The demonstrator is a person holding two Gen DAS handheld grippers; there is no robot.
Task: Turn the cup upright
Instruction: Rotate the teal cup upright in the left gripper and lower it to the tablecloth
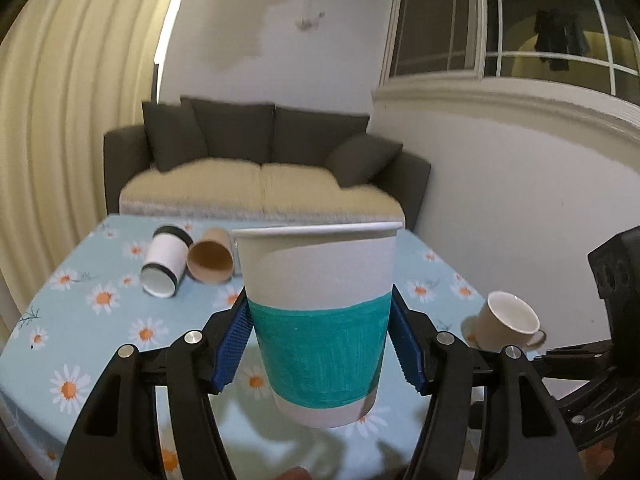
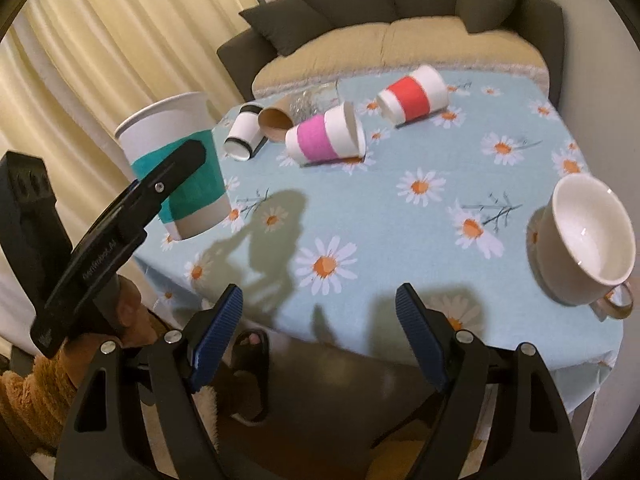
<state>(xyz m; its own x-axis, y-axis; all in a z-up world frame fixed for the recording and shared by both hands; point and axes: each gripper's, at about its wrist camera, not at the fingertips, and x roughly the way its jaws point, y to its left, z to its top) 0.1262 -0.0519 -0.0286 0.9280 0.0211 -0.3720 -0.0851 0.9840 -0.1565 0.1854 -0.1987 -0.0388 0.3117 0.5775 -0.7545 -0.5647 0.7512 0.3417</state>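
Observation:
My left gripper (image 1: 320, 340) is shut on a white paper cup with a teal band (image 1: 320, 336). The cup is upright, mouth up, held above the table's near left part. The right wrist view shows the same cup (image 2: 176, 160) in the air at the left, with the left gripper's finger across its band. My right gripper (image 2: 320, 340) is open and empty, low at the table's near edge.
A daisy-print tablecloth (image 2: 400, 220) covers the table. On it lie a pink-banded cup (image 2: 324, 136), a red-banded cup (image 2: 412, 96), a black-rimmed white cup (image 1: 166, 264) and a brown cup (image 1: 210, 262). A cream ceramic mug (image 2: 580, 240) lies tilted at the right. A sofa (image 1: 260, 160) stands behind.

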